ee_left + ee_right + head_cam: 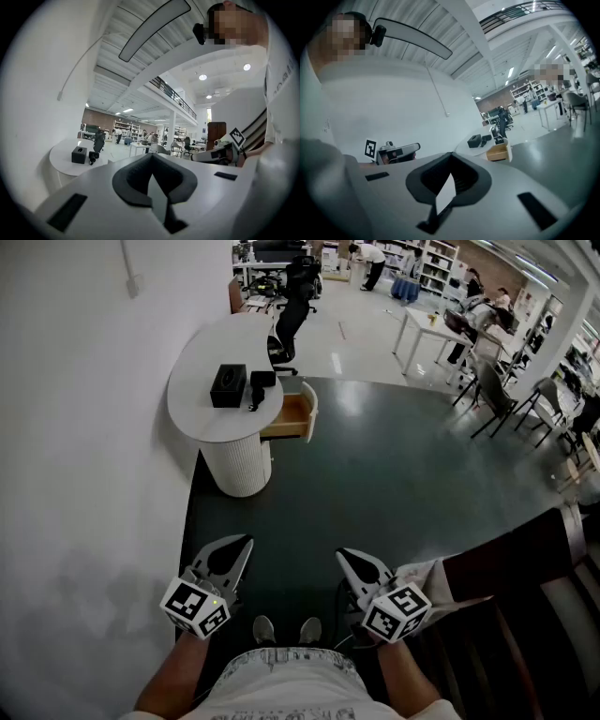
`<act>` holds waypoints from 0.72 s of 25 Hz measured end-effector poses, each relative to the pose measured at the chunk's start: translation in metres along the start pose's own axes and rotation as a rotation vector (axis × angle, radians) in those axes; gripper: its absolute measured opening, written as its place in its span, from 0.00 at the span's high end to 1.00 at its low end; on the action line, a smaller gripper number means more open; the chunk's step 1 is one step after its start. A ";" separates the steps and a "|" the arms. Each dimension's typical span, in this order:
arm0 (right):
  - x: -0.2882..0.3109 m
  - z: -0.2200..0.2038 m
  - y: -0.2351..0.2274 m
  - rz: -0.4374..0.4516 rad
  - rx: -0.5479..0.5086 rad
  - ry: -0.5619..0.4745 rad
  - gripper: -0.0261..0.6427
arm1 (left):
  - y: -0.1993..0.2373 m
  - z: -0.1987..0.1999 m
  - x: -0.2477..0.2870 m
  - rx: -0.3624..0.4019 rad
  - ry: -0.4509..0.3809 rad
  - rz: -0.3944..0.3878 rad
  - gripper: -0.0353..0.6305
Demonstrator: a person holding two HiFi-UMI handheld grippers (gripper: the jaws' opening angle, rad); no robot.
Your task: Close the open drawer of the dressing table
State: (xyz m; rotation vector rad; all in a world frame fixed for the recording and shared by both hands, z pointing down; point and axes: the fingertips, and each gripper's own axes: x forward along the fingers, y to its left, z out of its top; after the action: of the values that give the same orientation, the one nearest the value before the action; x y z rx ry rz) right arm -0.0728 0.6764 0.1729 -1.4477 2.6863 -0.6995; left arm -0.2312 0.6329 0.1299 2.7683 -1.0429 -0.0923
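The white round-ended dressing table stands against the left wall on a ribbed drum base. Its wooden drawer is pulled out to the right, and it also shows in the right gripper view as the open drawer. Both grippers are held close to the person's body, far short of the table. The left gripper is shut and empty, its tips meeting in the left gripper view. The right gripper is shut and empty too. Each points roughly toward the table.
A black box and a small black object lie on the tabletop. A black office chair stands behind the table. Dark floor stretches between me and the drawer. Dark wooden steps are at my right, desks and chairs further back.
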 end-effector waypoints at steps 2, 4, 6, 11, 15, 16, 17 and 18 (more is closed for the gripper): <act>0.000 -0.004 -0.002 0.004 0.009 -0.004 0.95 | 0.001 -0.002 0.000 0.004 0.006 0.010 0.92; -0.001 -0.005 -0.003 0.003 0.009 -0.004 0.95 | 0.001 -0.004 0.000 0.011 0.009 0.011 0.92; -0.001 -0.005 -0.003 -0.004 0.002 0.003 0.95 | 0.001 -0.006 0.000 0.009 0.015 0.013 0.92; 0.005 -0.007 -0.006 -0.010 -0.010 0.018 0.95 | 0.001 -0.010 0.005 -0.002 0.023 0.010 0.92; 0.005 -0.005 -0.009 -0.012 -0.008 0.009 0.95 | 0.000 -0.008 0.008 0.002 0.018 0.007 0.92; 0.005 -0.004 -0.010 -0.013 -0.009 0.008 0.95 | 0.001 -0.007 0.009 0.003 0.019 0.008 0.92; 0.005 -0.003 -0.010 -0.015 -0.011 0.008 0.95 | 0.001 -0.007 0.009 0.004 0.020 0.009 0.92; 0.006 -0.002 -0.010 -0.018 -0.013 0.009 0.95 | 0.001 -0.007 0.010 0.006 0.019 0.008 0.92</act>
State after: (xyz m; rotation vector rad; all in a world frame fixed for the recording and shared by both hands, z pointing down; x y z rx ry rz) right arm -0.0687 0.6678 0.1799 -1.4769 2.6923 -0.6925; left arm -0.2240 0.6265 0.1368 2.7648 -1.0509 -0.0619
